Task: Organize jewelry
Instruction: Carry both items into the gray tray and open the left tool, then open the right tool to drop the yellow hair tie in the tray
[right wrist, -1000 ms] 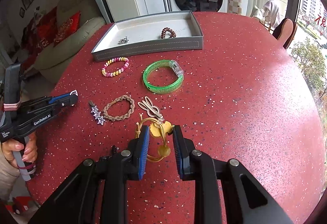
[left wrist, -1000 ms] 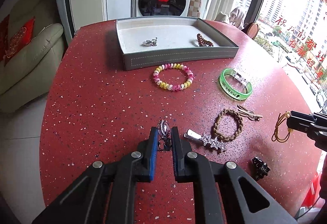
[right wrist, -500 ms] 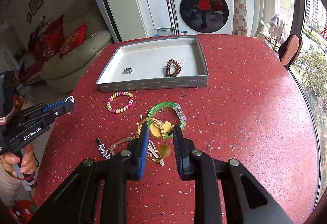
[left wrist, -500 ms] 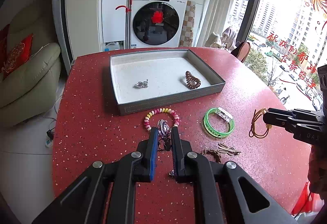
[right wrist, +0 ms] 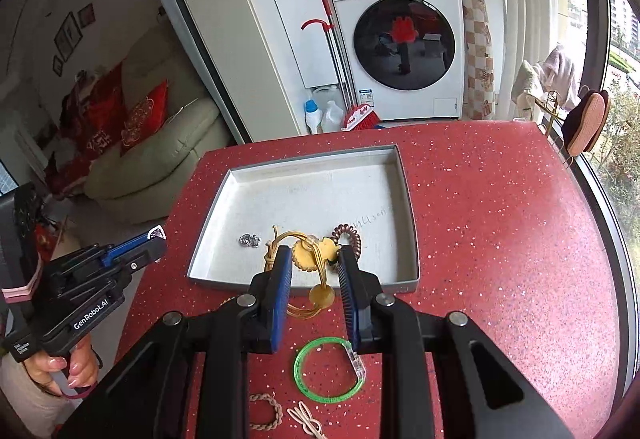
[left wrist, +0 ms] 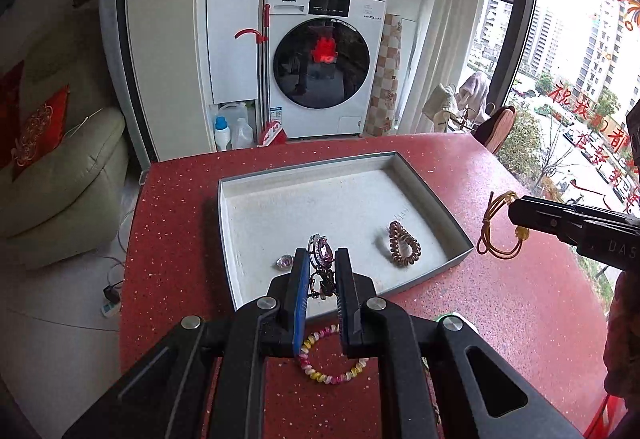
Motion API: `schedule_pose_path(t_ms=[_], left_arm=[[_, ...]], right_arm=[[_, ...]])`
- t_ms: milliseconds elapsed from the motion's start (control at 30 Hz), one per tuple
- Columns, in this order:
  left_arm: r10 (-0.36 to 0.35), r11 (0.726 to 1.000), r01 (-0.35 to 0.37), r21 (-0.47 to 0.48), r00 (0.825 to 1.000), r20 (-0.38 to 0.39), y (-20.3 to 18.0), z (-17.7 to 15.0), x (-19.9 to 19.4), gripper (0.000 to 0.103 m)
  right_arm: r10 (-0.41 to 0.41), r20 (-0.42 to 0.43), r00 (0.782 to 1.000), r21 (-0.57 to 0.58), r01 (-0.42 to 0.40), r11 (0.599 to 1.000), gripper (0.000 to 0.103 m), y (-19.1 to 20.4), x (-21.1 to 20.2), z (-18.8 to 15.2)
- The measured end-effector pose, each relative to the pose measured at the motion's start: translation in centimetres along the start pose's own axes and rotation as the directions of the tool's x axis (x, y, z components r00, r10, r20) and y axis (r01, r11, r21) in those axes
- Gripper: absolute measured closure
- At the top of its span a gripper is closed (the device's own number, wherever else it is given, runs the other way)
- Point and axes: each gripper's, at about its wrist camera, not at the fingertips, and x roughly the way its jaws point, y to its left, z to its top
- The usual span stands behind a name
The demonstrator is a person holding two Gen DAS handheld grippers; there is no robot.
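My left gripper [left wrist: 322,259] is shut on a pink jewelled hair clip [left wrist: 321,253], held above the near edge of the grey tray [left wrist: 424,183]. My right gripper [right wrist: 310,259] is shut on a yellow hair tie with a flower charm [right wrist: 308,257], held above the tray's [right wrist: 408,199] near edge. The right gripper also shows in the left wrist view [left wrist: 516,213] with the yellow tie [left wrist: 496,231] hanging from it. In the tray lie a brown spiral hair tie [left wrist: 404,249] and a small silver piece [left wrist: 285,262].
On the red table [right wrist: 500,239] near me lie a pink-yellow bead bracelet [left wrist: 332,363], a green bangle [right wrist: 330,371], a braided brown tie [right wrist: 266,411] and a beige bow clip [right wrist: 306,419]. A washing machine [left wrist: 324,59] and sofa [left wrist: 60,179] stand beyond the table.
Both grippers have lifted their pieces off the table and moved forward toward the tray. The view has risen and the tray is now just ahead of both.
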Motion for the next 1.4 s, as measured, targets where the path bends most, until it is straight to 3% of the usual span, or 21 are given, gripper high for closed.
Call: schedule_pose_path(t_ms=[267,433,667,1033,1100,1167,1233,1400], left_arm=[[0.077,0.995,-0.078,-0.057,0.997,-0.014,1.6,4.2,6.5,0.072],[0.124,0.990,-0.128,-0.061,0.990,-0.065,2.2,2.9,11.6,0.072],[0.138,0.987,-0.146,-0.063,0.984,-0.115,2.3,1.0,16.1,0.072],[0.226,0.973,-0.232,-0.022,0.963,-0.148,1.7,-0.3,18.0,0.072],[0.230,0.971,-0.237,-0.024,0.960,-0.157,1.8,-0.4,18.2,0.072],[0.232,0.971,-0.239,-0.028,0.960,-0.158,1.7,-0.5,18.3,0.072],[0.238,0.969,-0.244,-0.025,0.960,-0.151,1.6,-0.5,18.1,0.072],[0.227,0.972,-0.232,-0.033,0.967,-0.120,1.7,0.0,16.7,0.071]], right_arm=[[-0.041,-0.037,0.998,0.060,0.043,0.997,0.077,-2.2,6.6,3.1],[-0.055,-0.066,0.996,0.104,0.061,0.993,0.077,-3.7,10.6,2.6],[-0.093,-0.103,0.990,0.107,0.104,0.989,0.077,-4.9,14.7,1.5],[-0.123,-0.141,0.982,0.109,0.139,0.984,0.076,-5.4,16.1,0.3],[-0.140,-0.139,0.980,0.097,0.154,0.983,0.074,-5.4,16.2,0.2],[-0.138,-0.140,0.981,0.088,0.151,0.985,0.066,-5.2,16.1,0.3],[-0.126,-0.134,0.983,0.098,0.140,0.985,0.045,-5.2,15.8,0.4],[-0.071,-0.081,0.994,0.123,0.081,0.989,0.044,-4.8,14.2,0.7]])
